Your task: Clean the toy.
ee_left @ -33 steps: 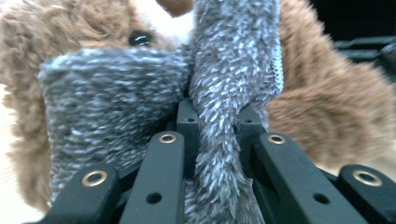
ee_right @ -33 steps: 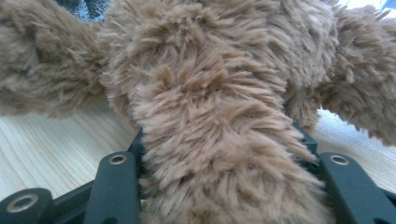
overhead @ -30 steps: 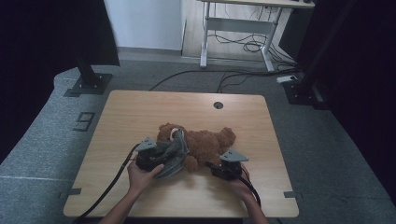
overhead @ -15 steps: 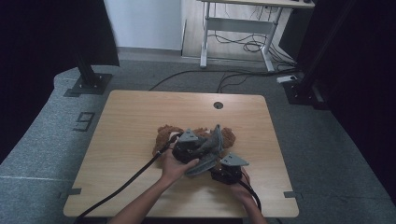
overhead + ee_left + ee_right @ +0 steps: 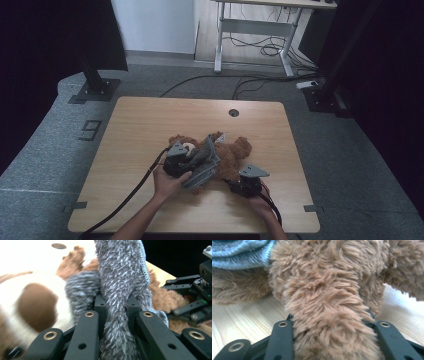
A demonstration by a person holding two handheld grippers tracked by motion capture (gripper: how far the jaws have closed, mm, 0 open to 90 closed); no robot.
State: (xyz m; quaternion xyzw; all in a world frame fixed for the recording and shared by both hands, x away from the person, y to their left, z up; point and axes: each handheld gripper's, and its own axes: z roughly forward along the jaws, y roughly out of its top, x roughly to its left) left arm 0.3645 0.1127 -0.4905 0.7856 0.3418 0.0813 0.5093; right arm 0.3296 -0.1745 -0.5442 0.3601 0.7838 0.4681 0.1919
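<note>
The left tongs (image 5: 197, 162) are gripping the grey cloth (image 5: 120, 290), tugging it over the bear (image 5: 235, 152); the right tongs (image 5: 235, 182), just closing, are pinning its leg (image 5: 327, 315) steady.

— Where is the teddy bear (image 5: 227, 155) lying?

— It is lying on the table (image 5: 140, 125), a little nearer the person's edge than the middle, with the table's round hole (image 5: 233, 113) sitting behind it.

— And the knitted garment (image 5: 202, 162)?

— It is draping over the bear's left part, with the left claw (image 5: 192, 162) sitting on that side and the right claw (image 5: 235, 186) lying before the bear, to its right.
</note>
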